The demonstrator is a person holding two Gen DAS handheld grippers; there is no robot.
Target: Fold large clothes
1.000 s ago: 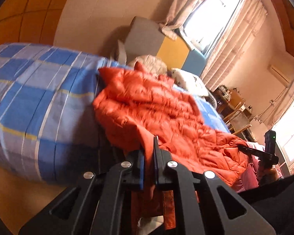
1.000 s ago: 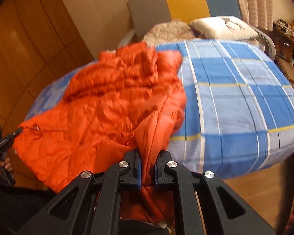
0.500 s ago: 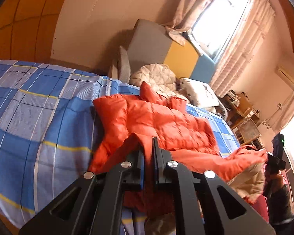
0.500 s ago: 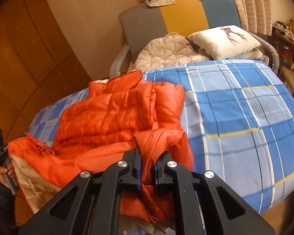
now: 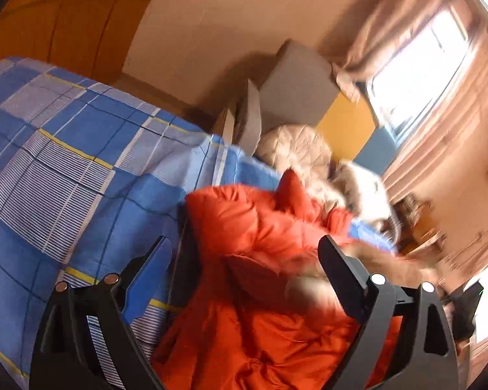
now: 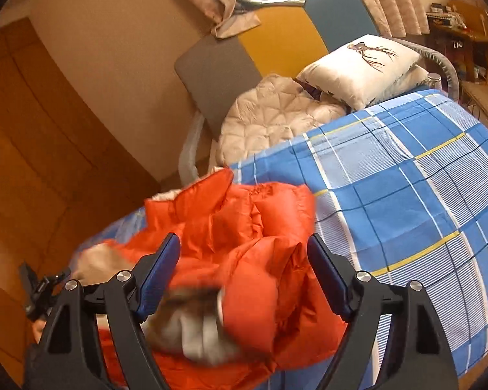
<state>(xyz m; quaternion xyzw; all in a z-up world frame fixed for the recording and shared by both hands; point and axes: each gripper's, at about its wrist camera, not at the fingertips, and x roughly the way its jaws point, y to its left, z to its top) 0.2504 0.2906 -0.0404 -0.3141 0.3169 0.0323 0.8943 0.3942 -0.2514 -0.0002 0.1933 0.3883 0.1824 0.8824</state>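
1. Left wrist view: the left tongs (image 5: 244, 279) stand wide and are opening, with the orange jacket (image 5: 260, 243) lying between and below the 2 fingers, no pad pressing on it. The jacket sits bunched on the bed (image 5: 81, 169), its collar toward the chair (image 5: 296, 91) at the far end, a pale lining showing in the blur near the right finger.
2. Right wrist view: the right tongs (image 6: 244, 279) are also wide and opening, nothing clamped. The jacket (image 6: 250, 227) is heaped under them at the bed's (image 6: 406, 195) left side, a blurred pale flap falling between the fingers. The pillow (image 6: 361, 65) and quilt (image 6: 270, 113) lie beyond the bed.
3. Step in hand, as I judge it: letting the folded half drop. To do it well, both tongs should lift clear together so no fabric snags, then the fold needs smoothing, since it looks lumpy and uneven.
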